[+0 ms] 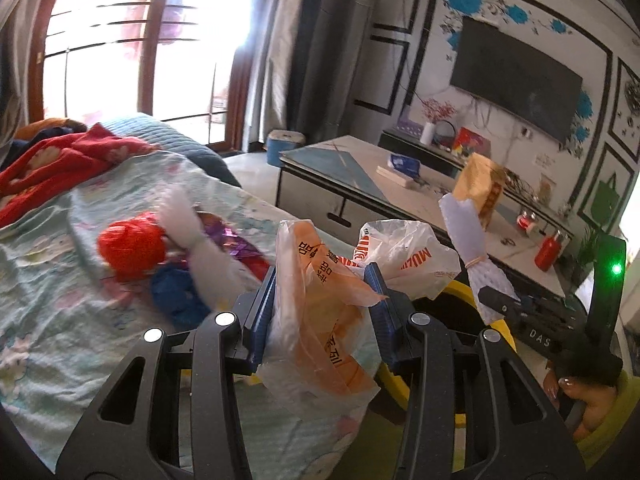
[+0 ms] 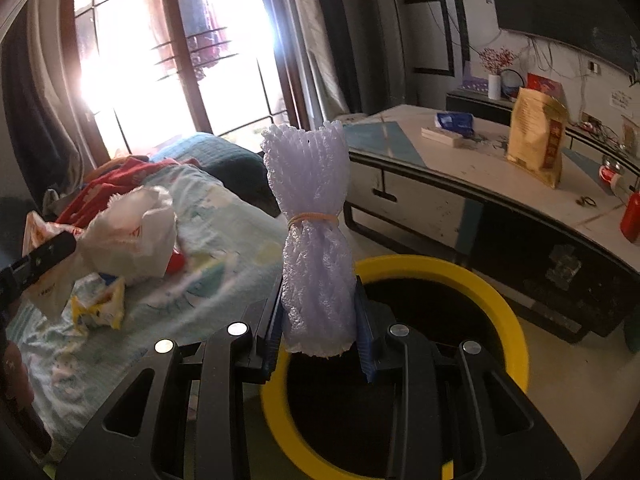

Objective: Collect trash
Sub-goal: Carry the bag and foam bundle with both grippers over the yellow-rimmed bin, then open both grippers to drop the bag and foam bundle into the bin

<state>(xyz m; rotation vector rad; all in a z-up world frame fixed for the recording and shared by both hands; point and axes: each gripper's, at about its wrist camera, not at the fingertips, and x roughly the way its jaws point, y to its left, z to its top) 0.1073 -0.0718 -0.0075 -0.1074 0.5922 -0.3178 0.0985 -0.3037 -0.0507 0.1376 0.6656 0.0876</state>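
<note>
On the bed (image 1: 60, 280), a red ball (image 1: 132, 246) and scraps are lying. The left gripper (image 1: 324, 304) is clamping a plastic bag (image 1: 320, 320) just beside the yellow bin (image 2: 516, 344). The right gripper (image 2: 318, 332) is squeezing a foam net (image 2: 312, 240) above the bin's mouth. A table (image 2: 460, 172) is standing behind.

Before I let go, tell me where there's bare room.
Free: the yellow bin's dark mouth under the foam net bundle, and the coffee table between its blue panel and the books. Crowded: the bedspread around the red ball and wrappers.
</note>
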